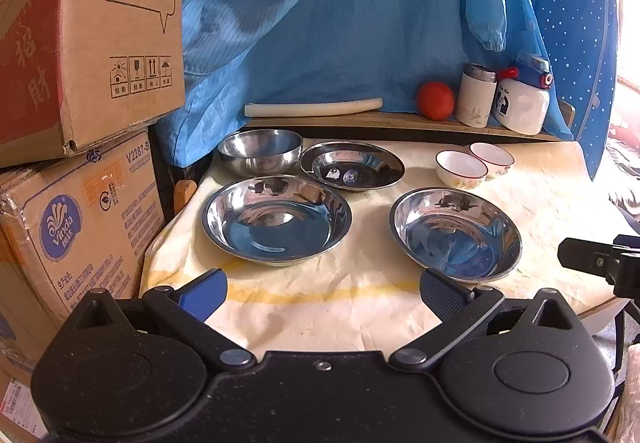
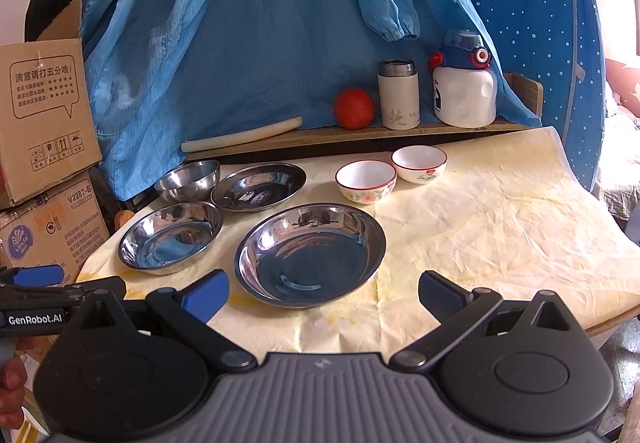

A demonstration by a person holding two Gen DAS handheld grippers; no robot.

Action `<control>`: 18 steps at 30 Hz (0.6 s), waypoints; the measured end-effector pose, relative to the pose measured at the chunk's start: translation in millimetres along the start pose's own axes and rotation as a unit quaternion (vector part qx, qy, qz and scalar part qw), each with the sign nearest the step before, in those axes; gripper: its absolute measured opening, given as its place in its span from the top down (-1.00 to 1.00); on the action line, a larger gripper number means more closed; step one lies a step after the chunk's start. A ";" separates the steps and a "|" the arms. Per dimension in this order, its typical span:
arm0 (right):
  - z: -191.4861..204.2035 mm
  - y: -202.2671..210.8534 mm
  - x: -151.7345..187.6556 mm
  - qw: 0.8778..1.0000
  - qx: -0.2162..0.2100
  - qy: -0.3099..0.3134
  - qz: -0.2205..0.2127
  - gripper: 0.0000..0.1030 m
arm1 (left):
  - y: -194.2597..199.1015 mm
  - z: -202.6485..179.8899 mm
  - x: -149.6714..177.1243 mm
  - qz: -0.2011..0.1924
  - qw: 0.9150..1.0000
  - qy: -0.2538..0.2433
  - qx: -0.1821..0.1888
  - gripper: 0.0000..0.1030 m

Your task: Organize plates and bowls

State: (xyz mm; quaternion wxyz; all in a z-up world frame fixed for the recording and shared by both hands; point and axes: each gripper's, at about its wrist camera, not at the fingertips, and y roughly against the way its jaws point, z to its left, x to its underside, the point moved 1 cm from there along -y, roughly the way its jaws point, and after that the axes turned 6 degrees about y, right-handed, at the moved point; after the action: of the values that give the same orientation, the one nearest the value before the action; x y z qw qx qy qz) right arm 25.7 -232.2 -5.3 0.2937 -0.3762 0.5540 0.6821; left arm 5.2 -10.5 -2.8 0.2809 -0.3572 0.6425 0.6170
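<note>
On the cream cloth stand two large steel plates, one at the left and one at the right. Behind them are a smaller dark steel plate and a steel bowl. Two white bowls with red rims sit side by side at the back right. My left gripper is open and empty at the table's near edge. My right gripper is open and empty in front of the right plate.
Cardboard boxes are stacked at the table's left. A wooden ledge at the back holds a white stick, a red ball, a white flask and a white bottle. Blue cloth hangs behind. The table edge curves away at right.
</note>
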 end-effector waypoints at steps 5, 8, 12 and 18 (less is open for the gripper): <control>0.3 -2.3 -2.0 1.000 0.000 -0.001 0.002 -1.00 | -2.8 0.5 -0.4 0.003 1.000 0.000 0.005 -0.98; 0.3 -3.6 -2.1 1.000 0.000 -0.001 0.003 -1.00 | -4.8 1.5 -0.8 0.006 1.000 0.002 0.006 -0.98; 1.2 -5.9 -3.1 1.000 0.001 0.000 0.003 -1.00 | -7.6 3.1 -1.6 0.008 1.000 0.006 0.009 -0.98; 1.5 -7.5 -4.1 1.000 0.001 0.000 0.004 -1.00 | -11.8 4.4 -3.1 0.011 1.000 0.009 0.017 -0.98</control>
State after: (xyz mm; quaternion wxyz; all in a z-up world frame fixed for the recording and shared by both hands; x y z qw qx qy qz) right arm 33.7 -229.1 -5.7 0.2915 -0.3738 0.5558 0.6829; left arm 16.1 -5.6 -7.6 0.2741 -0.3508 0.6593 0.6059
